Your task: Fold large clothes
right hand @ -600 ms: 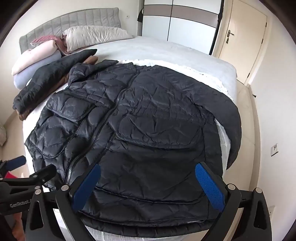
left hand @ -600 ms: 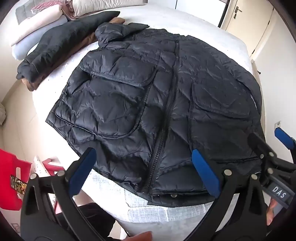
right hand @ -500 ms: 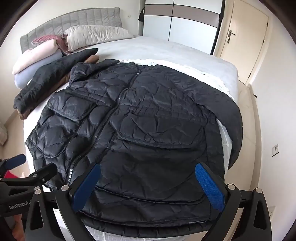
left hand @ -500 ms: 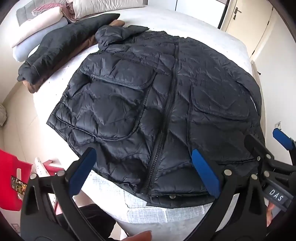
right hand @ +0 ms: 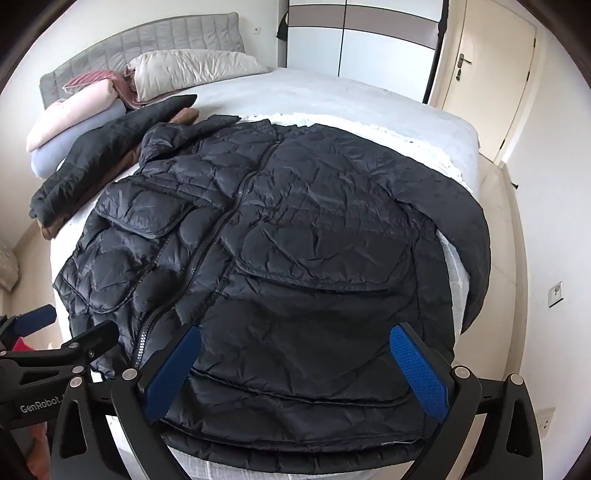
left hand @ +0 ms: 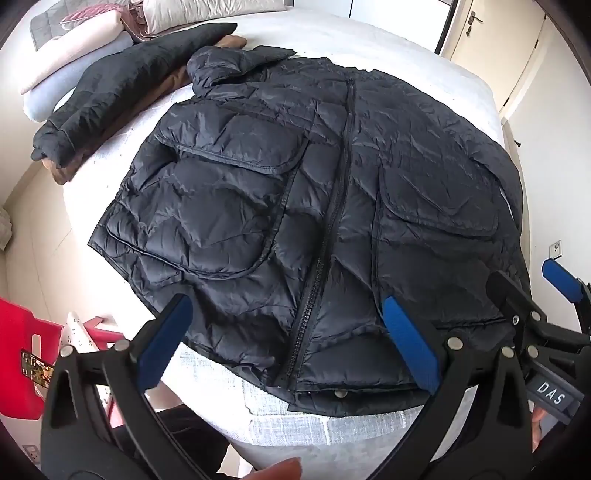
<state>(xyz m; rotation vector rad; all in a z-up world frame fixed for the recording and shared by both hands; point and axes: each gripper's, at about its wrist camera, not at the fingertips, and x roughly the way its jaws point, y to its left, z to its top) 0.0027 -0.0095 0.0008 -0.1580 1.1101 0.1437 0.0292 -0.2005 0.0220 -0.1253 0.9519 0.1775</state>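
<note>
A grey-covered bed (left hand: 369, 33) fills the room, with pale doors behind it and a red stool (left hand: 18, 332) on the floor beside it.

From the left wrist camera, the black puffer jacket (left hand: 314, 206) lies front-up and zipped across the bed, hem toward the camera, collar toward the far end; spread flat like this, it looks ready for a first fold. A second dark jacket (left hand: 122, 88) lies on a brown garment (left hand: 147, 99) at the bed's left edge, near the stacked pillows (left hand: 74, 48), apparently set aside. The left gripper (left hand: 284, 343) hovers above the hem by the zipper's lower end, its jaws spread wide and holding nothing. The right gripper (left hand: 535, 291) shows at the picture's right edge, by the hem's right corner.

From the right wrist camera, the puffer jacket (right hand: 295, 251) covers most of the bed (right hand: 332, 96), and its right sleeve (right hand: 465, 229) drapes over the mattress edge; that sleeve probably needs folding in first. The right gripper (right hand: 295, 373) hangs over the hem on the right panel, jaws apart and empty, pointing up the jacket toward the headboard (right hand: 147, 44). The left gripper (right hand: 59, 332) reaches in low at the left.
</note>
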